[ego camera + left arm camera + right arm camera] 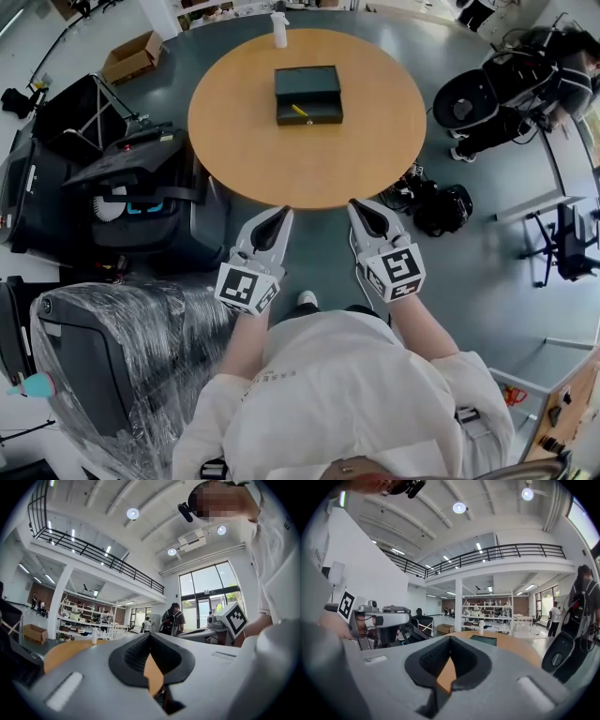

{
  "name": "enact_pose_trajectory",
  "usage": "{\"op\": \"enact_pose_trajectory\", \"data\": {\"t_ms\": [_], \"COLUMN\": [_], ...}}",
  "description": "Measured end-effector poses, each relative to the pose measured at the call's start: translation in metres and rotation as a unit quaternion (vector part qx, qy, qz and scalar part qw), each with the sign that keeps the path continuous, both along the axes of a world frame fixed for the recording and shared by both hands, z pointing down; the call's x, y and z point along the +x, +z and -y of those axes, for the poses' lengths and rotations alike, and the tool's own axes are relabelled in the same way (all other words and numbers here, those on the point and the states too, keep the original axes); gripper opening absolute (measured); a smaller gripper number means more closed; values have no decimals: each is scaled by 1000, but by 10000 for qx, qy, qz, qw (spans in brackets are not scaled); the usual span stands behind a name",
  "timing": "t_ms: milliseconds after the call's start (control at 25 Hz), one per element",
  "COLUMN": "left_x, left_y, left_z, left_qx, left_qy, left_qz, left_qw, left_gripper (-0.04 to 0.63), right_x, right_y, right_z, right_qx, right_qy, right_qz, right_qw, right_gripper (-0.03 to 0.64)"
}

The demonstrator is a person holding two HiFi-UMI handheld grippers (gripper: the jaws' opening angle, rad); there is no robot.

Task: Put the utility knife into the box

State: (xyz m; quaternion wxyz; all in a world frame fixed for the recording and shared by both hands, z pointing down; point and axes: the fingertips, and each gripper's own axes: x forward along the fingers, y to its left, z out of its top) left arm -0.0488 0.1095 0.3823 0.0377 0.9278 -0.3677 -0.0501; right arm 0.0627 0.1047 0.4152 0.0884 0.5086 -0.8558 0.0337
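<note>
A dark green box point(308, 94) stands on the round wooden table point(253, 141), past its middle. The yellow utility knife point(300, 111) lies inside the box's near part. My left gripper point(285, 214) and right gripper point(354, 204) hang side by side just off the table's near edge, well short of the box. Both are shut with nothing between the jaws. In the right gripper view the shut gripper point(450, 640) points over the table toward the box point(483, 640). In the left gripper view the shut gripper point(150, 635) points along the table point(61, 651).
A white bottle point(279, 28) stands at the table's far edge. Black cases point(141, 187) and a wrapped chair point(112, 356) crowd the left. Black bags point(441, 206) and chairs point(506, 94) lie to the right. A cardboard box point(131, 56) sits on the floor far left.
</note>
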Motion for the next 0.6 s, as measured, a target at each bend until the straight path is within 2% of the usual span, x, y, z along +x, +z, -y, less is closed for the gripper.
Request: {"op": "enact_pose_trajectory", "data": {"t_ms": [600], "left_x": [-12], "left_y": [6], "left_z": [5], "left_qx": [7], "left_qy": [3], "left_qz": [68], "left_qw": [10000], "left_gripper": [17], "right_x": [-17], "right_y": [5], "right_z": [3], "right_qx": [-52], "right_qy": [-74], "right_qz": [-60], "right_qw": [9999], "right_gripper": [-8]}}
